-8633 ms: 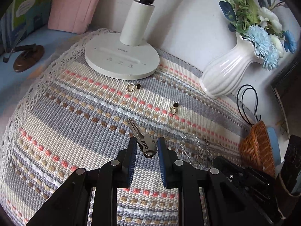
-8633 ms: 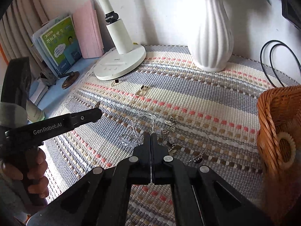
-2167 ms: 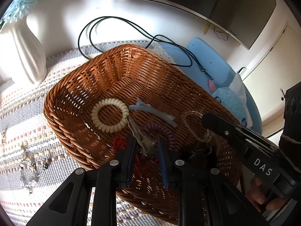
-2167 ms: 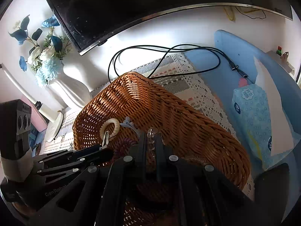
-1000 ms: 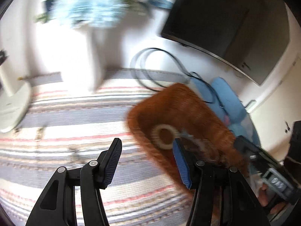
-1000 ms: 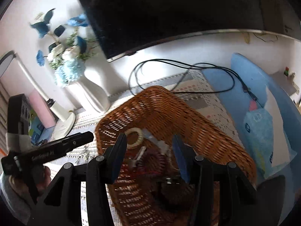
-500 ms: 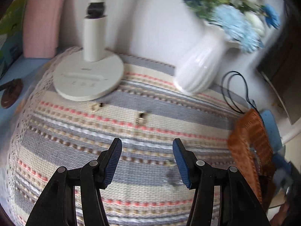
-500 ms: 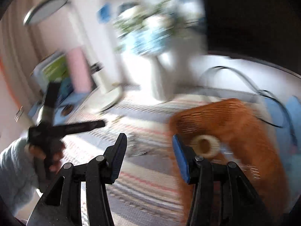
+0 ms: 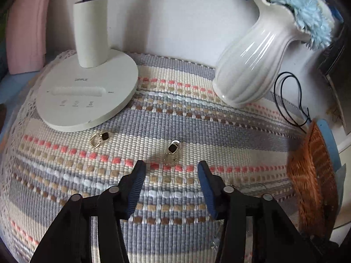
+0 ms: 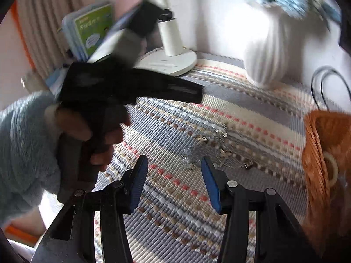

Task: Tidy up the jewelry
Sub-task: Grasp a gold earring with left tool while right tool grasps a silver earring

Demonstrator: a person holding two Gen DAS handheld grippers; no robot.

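Two gold earrings with black squares lie on the striped woven mat (image 9: 175, 114). One earring (image 9: 172, 153) sits just beyond my left gripper (image 9: 171, 172), whose jaws are closing with nothing between them. The other earring (image 9: 99, 139) lies by the lamp base. In the right wrist view my right gripper (image 10: 174, 167) hangs open and empty above the mat, just short of a tangle of silver chains (image 10: 210, 151). The wicker basket (image 10: 316, 153) at the right edge holds a cream coil hair tie (image 10: 332, 171). A sleeved hand holds the left gripper (image 10: 195, 94) at left.
A white lamp base (image 9: 87, 96) stands at the back left and a white ribbed vase (image 9: 252, 70) with blue flowers at the back right. A black cable (image 9: 291, 100) loops behind the basket (image 9: 311, 175). Books (image 10: 87, 28) lean at the far left.
Both grippers have swung left from the basket to the mat and come lower. The left gripper's jaws stand a little narrower, and the earring now lies close before them.
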